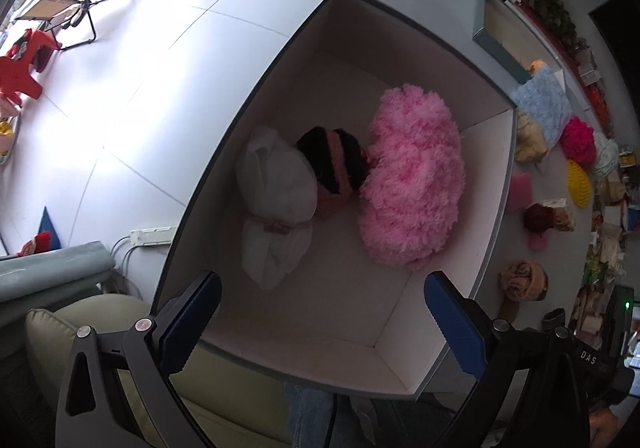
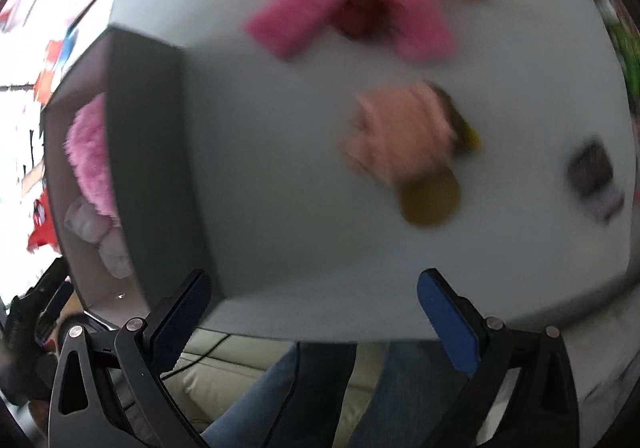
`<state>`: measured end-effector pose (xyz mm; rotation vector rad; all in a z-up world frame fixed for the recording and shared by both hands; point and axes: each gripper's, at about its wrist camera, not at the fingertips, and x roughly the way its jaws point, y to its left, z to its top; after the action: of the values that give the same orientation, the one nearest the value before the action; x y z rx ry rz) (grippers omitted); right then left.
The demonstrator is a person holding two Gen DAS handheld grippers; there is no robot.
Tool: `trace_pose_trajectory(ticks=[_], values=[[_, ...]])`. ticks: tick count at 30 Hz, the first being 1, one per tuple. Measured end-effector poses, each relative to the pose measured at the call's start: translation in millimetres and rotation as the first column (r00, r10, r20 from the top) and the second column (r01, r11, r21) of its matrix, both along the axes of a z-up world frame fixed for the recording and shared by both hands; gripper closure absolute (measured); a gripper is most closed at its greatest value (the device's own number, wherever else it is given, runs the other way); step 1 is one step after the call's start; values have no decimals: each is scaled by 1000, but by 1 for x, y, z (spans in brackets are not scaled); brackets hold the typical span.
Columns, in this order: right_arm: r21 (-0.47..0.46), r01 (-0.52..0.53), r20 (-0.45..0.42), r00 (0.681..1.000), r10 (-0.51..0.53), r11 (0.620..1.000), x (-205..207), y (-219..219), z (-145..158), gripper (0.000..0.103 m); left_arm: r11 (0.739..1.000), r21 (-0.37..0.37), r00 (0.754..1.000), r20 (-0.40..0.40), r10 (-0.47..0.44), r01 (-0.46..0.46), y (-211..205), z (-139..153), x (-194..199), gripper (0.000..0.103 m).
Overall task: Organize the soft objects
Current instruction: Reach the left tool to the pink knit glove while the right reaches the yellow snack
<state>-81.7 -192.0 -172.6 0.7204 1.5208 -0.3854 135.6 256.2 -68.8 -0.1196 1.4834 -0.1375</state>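
Your left gripper (image 1: pixel 322 318) hangs over the near end of the box (image 1: pixel 402 362) with its jaws spread wide and nothing between them; neither blue pad (image 1: pixel 456 328) touches the box or its contents. Inside the box, ahead of the pads, three soft items lie side by side: a white bundle (image 1: pixel 274 192) tied with a cord on the left, a black-and-pink striped piece (image 1: pixel 334 164) in the middle, and a fluffy pink cushion (image 1: pixel 412 176) on the right. The striped piece touches both neighbours. The white bundle and the pink cushion each run lengthwise along the box, from the near end toward the far end — roughly parallel to each other. Your right gripper (image 2: pixel 314 318) is likewise wide open and empty, held above the near edge of the grey table (image 2: pixel 280 168), with the box (image 2: pixel 152 152) just to its left. The right wrist view is motion-blurred, so fine detail is unreliable. Ahead of the right gripper and somewhat to its right lies a peach rolled cloth (image 2: pixel 396 132) resting on a mustard-yellow item (image 2: pixel 430 200), well apart from the pads; which way the cloth points cannot be told through the blur. Farther out on the table sit a pink sponge (image 2: pixel 292 18) and a dark red piece (image 2: pixel 362 10) — both near each other. A dark remote (image 2: pixel 594 176) lies at the right side.
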Motion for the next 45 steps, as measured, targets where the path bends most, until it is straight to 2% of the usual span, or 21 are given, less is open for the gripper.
trace_pose_trajectory(ticks=[3, 8, 11, 15, 18, 21, 24, 29, 38, 42, 45], values=[[33, 84, -12, 996, -84, 996, -27, -16, -11, 0, 998, 36, 999, -8, -43, 43, -14, 1, -6, 1], [69, 169, -19, 986, -169, 983, -59, -36, -25, 0, 981, 59, 983, -9, -185, 185, -66, 7, -16, 1], [78, 198, -22, 980, -196, 977, -69, -38, -29, 0, 955, 66, 957, -1, -291, 291, -107, 10, -22, 1], [89, 232, -20, 973, -232, 969, -87, -53, -31, 0, 896, 78, 899, 12, -439, 436, -167, 15, -34, 1], [89, 263, -27, 965, -262, 961, -102, -62, -34, 0, 864, 76, 866, 1, -500, 498, -203, 11, -41, 1], [90, 293, -39, 956, -290, 952, -106, -60, -37, 0, 850, 69, 853, -34, -521, 522, -233, -1, -44, 1], [93, 327, -54, 945, -323, 941, -119, -71, -42, 0, 855, 56, 856, -74, -512, 516, -265, -17, -50, 1], [88, 343, -70, 939, -338, 935, -133, -87, -40, 0, 884, 45, 882, -107, -459, 466, -302, -38, -51, 1], [85, 224, -74, 973, -218, 971, -119, -79, -34, 0, 898, 107, 903, -119, -414, 426, -354, -84, -52, 1], [62, 118, -75, 991, -113, 991, -105, -59, -32, 0, 899, 170, 914, -123, -387, 403, -355, -101, -47, 1], [44, 57, -51, 997, -55, 997, -92, -45, -26, 0, 909, 193, 929, -101, -356, 370, -344, -102, -37, 1]])
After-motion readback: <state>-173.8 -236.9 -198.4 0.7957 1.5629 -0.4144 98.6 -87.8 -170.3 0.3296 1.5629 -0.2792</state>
